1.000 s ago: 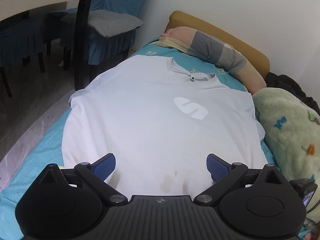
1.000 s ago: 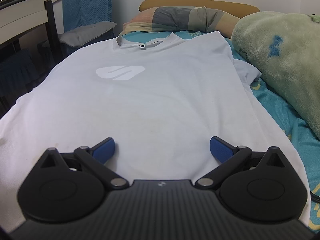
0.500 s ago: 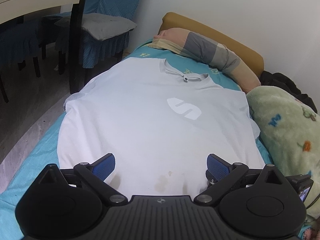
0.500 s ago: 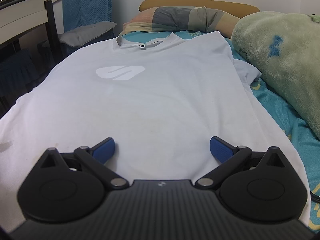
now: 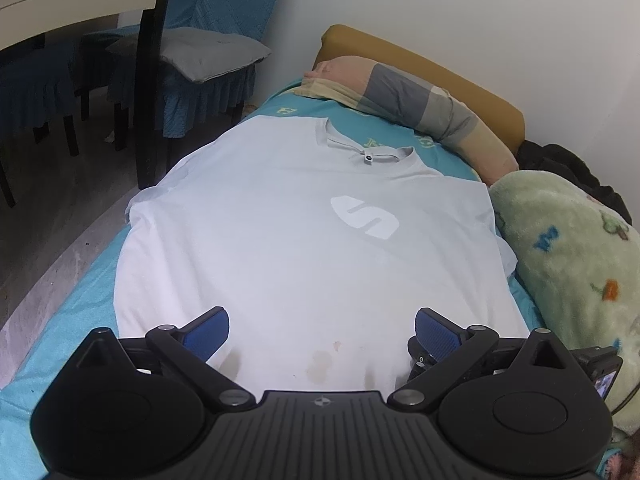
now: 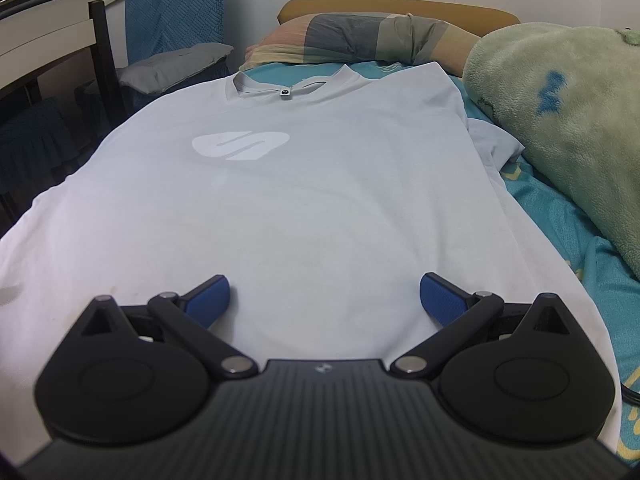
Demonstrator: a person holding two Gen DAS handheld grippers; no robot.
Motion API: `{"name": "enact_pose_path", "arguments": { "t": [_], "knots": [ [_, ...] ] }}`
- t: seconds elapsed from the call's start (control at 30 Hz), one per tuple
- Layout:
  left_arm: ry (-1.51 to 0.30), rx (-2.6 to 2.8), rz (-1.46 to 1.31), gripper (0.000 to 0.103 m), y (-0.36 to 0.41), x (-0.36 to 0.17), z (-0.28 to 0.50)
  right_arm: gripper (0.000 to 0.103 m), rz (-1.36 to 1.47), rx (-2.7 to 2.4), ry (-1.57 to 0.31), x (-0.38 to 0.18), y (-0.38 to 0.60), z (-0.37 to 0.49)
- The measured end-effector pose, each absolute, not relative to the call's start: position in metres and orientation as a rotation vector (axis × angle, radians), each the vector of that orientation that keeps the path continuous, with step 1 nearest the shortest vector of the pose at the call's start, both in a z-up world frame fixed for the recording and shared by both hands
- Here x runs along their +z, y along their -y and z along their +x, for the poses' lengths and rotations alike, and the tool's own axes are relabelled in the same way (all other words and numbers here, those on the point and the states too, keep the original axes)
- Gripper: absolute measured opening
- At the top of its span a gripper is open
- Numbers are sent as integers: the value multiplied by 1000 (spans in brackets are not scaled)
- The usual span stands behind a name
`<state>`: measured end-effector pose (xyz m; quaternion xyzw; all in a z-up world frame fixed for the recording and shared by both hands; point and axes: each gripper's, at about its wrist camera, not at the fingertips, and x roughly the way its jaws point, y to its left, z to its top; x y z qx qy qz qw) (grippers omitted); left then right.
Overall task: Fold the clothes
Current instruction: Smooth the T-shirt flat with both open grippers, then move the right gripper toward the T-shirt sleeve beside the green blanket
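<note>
A white T-shirt with a pale S logo lies flat, front up, on a bed with a teal sheet; its collar points away from me. It also fills the right wrist view. My left gripper is open and empty, held above the shirt's hem, where faint stains show. My right gripper is open and empty, low over the hem area. The other gripper's body shows at the right edge of the left wrist view.
A striped pillow lies at the head of the bed against a tan headboard. A green fleece blanket is heaped along the right side. A chair with a grey cushion and a table edge stand left, beside the floor.
The left gripper has drifted and turned slightly, so the shirt sits further right and lower in its view. The right gripper has not moved. Both stay open.
</note>
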<state>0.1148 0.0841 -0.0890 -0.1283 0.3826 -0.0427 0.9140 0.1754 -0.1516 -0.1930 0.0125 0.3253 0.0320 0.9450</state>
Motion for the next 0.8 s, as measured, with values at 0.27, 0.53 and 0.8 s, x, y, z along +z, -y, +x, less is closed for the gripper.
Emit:
{"name": "enact_pose_path", "arguments": {
  "t": [0.27, 0.53, 0.8],
  "knots": [
    [-766, -110, -253, 101, -82, -82, 109, 103, 25, 65, -663, -193, 152, 175],
    [-767, -117, -270, 101, -87, -84, 106, 103, 19, 69, -662, -194, 151, 176],
    [-764, -105, -252, 102, -84, -87, 110, 103, 25, 80, -677, -188, 153, 182]
  ]
}}
